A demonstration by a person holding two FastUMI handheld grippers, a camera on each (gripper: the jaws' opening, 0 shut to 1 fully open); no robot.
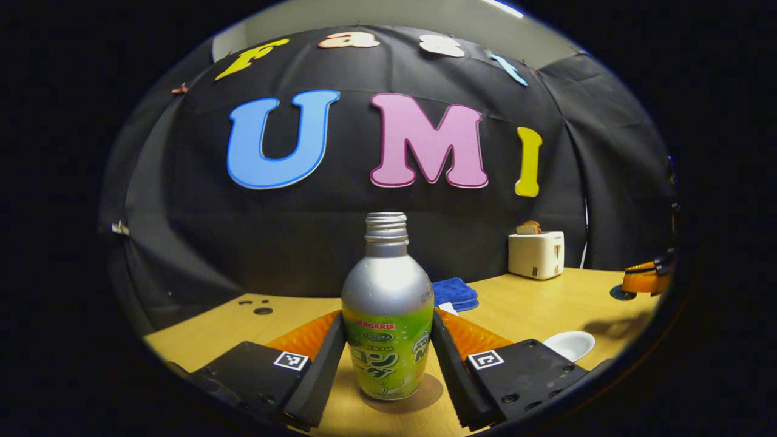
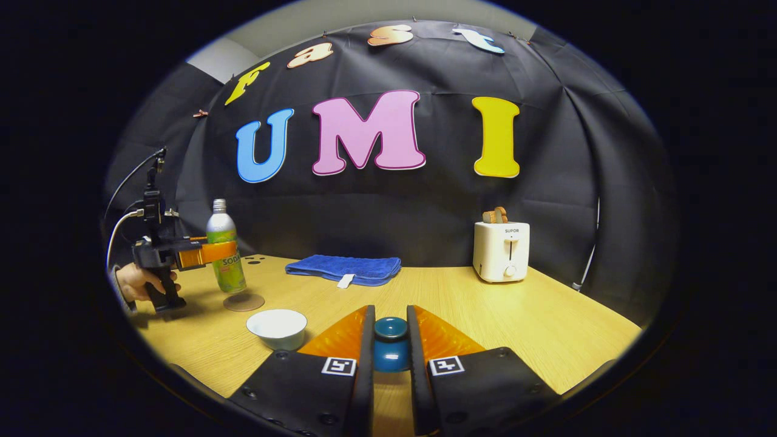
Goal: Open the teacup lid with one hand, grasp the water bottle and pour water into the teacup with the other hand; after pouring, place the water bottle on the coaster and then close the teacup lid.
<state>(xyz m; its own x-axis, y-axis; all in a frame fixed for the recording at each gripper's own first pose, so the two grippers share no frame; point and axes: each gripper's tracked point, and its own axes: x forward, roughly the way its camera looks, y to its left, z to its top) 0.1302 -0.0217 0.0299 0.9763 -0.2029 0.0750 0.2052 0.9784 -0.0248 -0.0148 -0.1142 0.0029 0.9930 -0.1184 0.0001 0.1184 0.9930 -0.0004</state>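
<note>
**Both Grippers Engaged: Bottle and Lid**

The left gripper (image 1: 388,358) clamps the water bottle (image 1: 387,315), which stands upright on the coaster (image 2: 243,302), uncapped. The right gripper (image 2: 390,349) is closed on the teacup lid (image 2: 390,346) above the table (image 2: 546,321). The uncovered teacup (image 2: 277,328) sits near the coaster. A hand (image 2: 136,282) holds the left gripper.

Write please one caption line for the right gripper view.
Right tongs grip the blue teacup lid; beyond, left tongs hold the water bottle above the coaster.
</note>
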